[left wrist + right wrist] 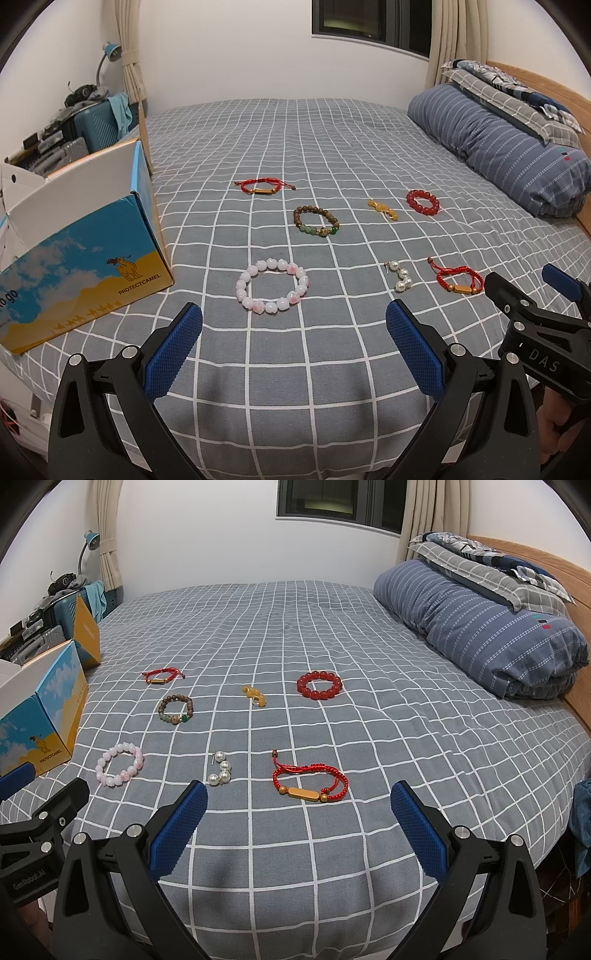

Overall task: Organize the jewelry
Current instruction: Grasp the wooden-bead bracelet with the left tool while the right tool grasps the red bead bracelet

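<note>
Left wrist view: my left gripper (293, 345) and right gripper (299, 821) both gape wide, empty. The pink bracelet (272, 290) sits at 12 o'clock, box (74, 258) at 9; those beads could easily roll off my pads on this soft bedsheet (332, 147).

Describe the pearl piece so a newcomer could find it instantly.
Start at the blue-and-yellow cardboard box on the bed's left edge. In the row of jewelry nearest the camera, the pearl piece lies between the pink bead bracelet and a red cord bracelet. Unlike those closed loops, it is a short open curve of white pearls.
</note>
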Available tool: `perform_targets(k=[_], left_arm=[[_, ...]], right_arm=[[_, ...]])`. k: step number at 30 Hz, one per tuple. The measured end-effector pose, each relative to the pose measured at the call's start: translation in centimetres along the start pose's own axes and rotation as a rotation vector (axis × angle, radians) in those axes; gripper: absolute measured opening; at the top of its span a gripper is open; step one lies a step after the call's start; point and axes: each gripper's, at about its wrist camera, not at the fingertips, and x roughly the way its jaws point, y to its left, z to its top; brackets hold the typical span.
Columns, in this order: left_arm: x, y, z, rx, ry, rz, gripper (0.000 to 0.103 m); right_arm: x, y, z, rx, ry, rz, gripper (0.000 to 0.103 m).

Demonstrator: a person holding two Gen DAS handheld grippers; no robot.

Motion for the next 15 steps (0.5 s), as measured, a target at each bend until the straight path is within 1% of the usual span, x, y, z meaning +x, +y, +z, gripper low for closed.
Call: perform_targets(k=[4, 7, 13, 15], left_arm=[[-0.1, 0.0, 0.1, 0.001, 0.001, -0.002, 0.097], [0.0, 0.2, 0.9, -0.005, 0.017, -0.009, 0.097], [0.0, 0.2, 3.7, -0.005, 0.008, -0.004, 0.097], [0.5, 0.3, 4.8, -0.018, 0.016, -0.016, 0.097]], right_arm=[[-0.2, -0.1, 0.2, 0.005, -0.005, -0.003, 0.096], [-0.7, -0.5, 1.0, 0.015, -0.017, -0.008, 0.096], [-0.7, -1.8, 4.1, 0.048, -0.015, -0.025, 0.096], [-0.3, -2.1, 5.0, 0.052, -0.012, -0.030, 0.096]])
